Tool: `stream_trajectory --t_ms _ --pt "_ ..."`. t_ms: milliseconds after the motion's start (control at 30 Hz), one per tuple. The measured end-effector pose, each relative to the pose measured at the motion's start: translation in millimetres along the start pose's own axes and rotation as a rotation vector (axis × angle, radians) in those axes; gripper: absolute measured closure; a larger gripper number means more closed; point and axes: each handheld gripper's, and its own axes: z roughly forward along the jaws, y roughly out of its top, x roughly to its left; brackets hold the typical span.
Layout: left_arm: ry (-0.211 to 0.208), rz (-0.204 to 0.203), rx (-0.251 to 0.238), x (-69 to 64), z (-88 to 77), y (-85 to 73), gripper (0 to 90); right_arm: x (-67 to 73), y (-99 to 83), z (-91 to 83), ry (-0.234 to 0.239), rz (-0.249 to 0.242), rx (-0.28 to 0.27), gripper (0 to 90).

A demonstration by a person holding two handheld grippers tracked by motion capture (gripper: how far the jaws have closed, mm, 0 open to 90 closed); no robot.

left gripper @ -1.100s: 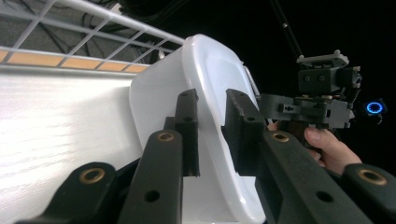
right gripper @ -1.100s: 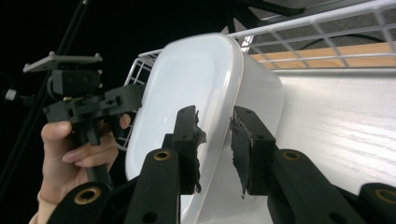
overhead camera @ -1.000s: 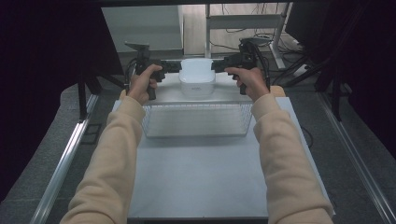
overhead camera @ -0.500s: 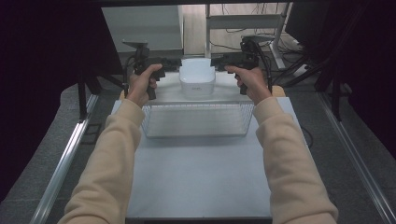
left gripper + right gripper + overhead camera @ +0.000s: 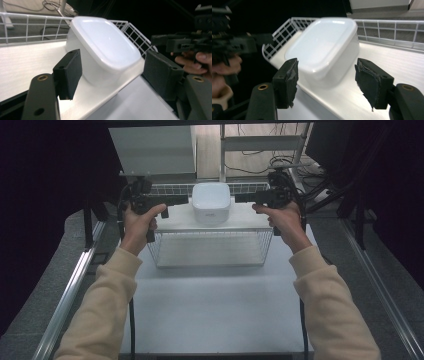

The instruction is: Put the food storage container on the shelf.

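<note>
While the high view is considered, a white lidded container [image 5: 211,202] is seen standing on a white board [image 5: 250,222] that lies across the top of a white wire basket [image 5: 210,249], which is set on the pale surface [image 5: 215,310]. The left claw [image 5: 186,200] is held level just beside the container's left side, and the right claw [image 5: 238,198] is held level just beside its right side; neither is seen touching it. Both hands come in on cream sleeves [image 5: 102,305] from the bottom edge. From the left gripper view, the left claw [image 5: 113,72] is shown with its jaws apart, having just been opening; the container [image 5: 105,47] is framed beyond the gap between the pads and is not pressed by them. It is seen sitting on the board [image 5: 30,62] with the basket rim [image 5: 35,23] behind it, and the other gripper [image 5: 182,43] is visible at the far right, gripped by fingers [image 5: 192,62]. From the right gripper view, the right claw [image 5: 325,77] is likewise shown with jaws apart, having just been opening, its pad covering frayed. The container [image 5: 324,47] is seen beyond the gap, clear of both pads, resting on the board [image 5: 392,60] near the basket's wire corner [image 5: 279,32].
</note>
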Motion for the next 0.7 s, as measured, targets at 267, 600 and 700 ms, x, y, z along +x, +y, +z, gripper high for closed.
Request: stream_trajectory --t_ms 267,600,700 --pt "0.031 0.073 0.005 -10.8 -15.0 -26.2 30.0 3.6 -34.1 -30.7 0.010 -0.109 -0.022 33.2" --pt "0.034 0.122 -0.013 -19.0 -38.9 -84.4 29.5 5.0 -79.8 -57.9 -0.001 -0.201 -0.027 27.6" --pt "0.054 0.146 0.014 -19.8 -40.0 -106.7 28.2 3.7 -102.5 -65.4 -0.004 -0.226 -0.023 25.5"
